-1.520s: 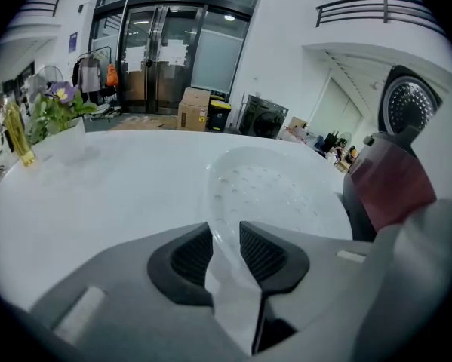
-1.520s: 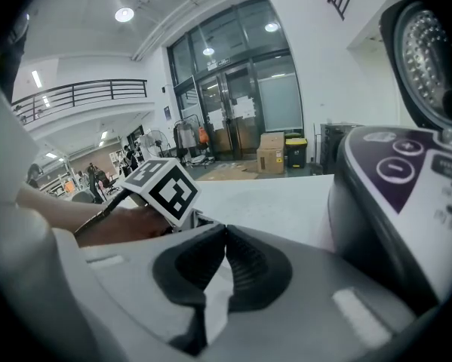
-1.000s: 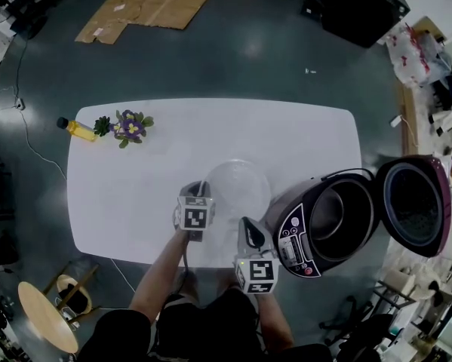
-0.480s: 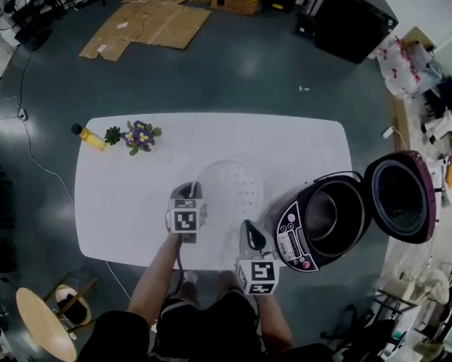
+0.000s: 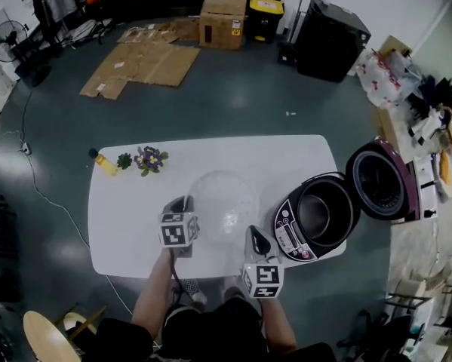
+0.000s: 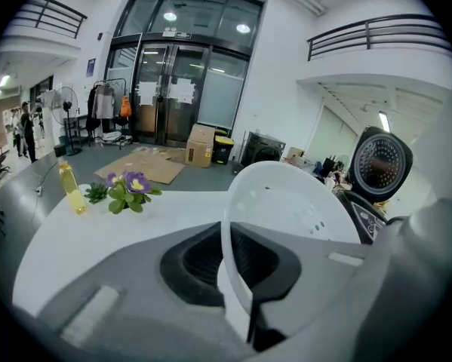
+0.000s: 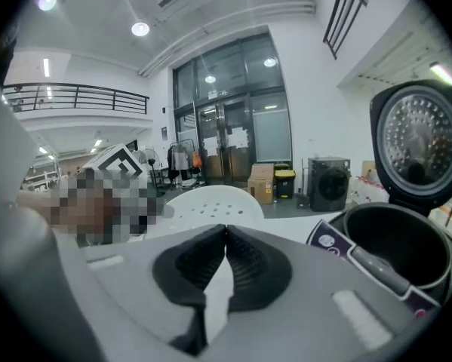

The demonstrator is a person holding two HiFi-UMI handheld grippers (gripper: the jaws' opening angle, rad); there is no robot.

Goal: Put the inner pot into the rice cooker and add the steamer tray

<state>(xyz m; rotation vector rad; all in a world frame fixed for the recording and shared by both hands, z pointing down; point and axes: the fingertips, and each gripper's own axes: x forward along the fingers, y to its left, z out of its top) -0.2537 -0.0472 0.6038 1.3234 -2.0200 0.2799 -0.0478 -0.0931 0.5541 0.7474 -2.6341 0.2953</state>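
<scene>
The squat black rice cooker with a purple control panel (image 5: pixel 295 236) stands at the right end of the white oval table (image 5: pixel 120 225), its round purple-rimmed lid (image 5: pixel 380 181) thrown fully back. The grey metal inner pot (image 7: pixel 395 251) already sits in the cooker's well, and nothing shows inside the pot. The right gripper view shows a round silver plate on the underside of the lid. The shallow, round, translucent white plastic steamer tray (image 5: pixel 224 202) is held over the middle of the table, left of the cooker and clear of it, with nothing in it. Its thin wall curves up to a plain rim, and small round holes are punched in clusters across its floor. In the left gripper view it stands tilted on edge. The left gripper (image 6: pixel 237 259) is clamped on the tray's near rim, the thin white wall running between its ribbed black pads. The right gripper (image 7: pixel 226 236) has its pads closed almost together on a strip of the same rim, on the side nearer the cooker. At the far left of the table stand a small yellow bottle (image 5: pixel 103 161) and a bunch of purple flowers with green leaves (image 5: pixel 150 158). Brown cardboard boxes (image 5: pixel 222 4) lie on the floor beyond.
</scene>
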